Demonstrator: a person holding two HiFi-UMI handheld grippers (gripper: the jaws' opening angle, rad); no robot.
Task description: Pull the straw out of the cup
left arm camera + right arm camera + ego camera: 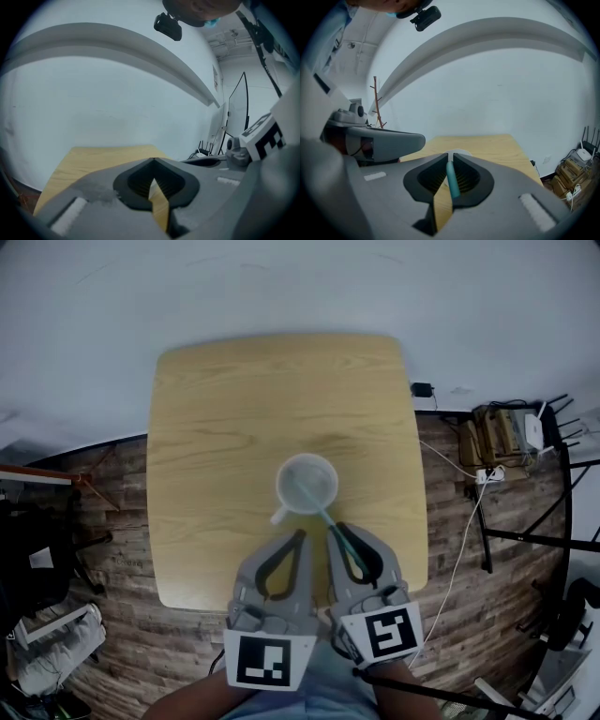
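A white cup (279, 486) with a small handle stands on the wooden table (225, 409), near its front edge. A teal straw (327, 518) leans out of the cup toward me. My right gripper (336, 530) is shut on the straw's upper end. In the right gripper view the straw (452, 180) lies pinched between the ribbed pads, just behind the gripper tips (450, 157), and a sliver of the cup (456, 152) shows beyond them. My left gripper (300, 534) hovers beside the right one, just short of the cup. Its jaws are shut with nothing between them (153, 160).
The table stands against a white wall on a wood-plank floor. To its right are cardboard boxes (495, 433), a power strip with cables (487, 475) and a black metal frame (539, 538). Dark clutter (37, 549) lies on the floor at the left.
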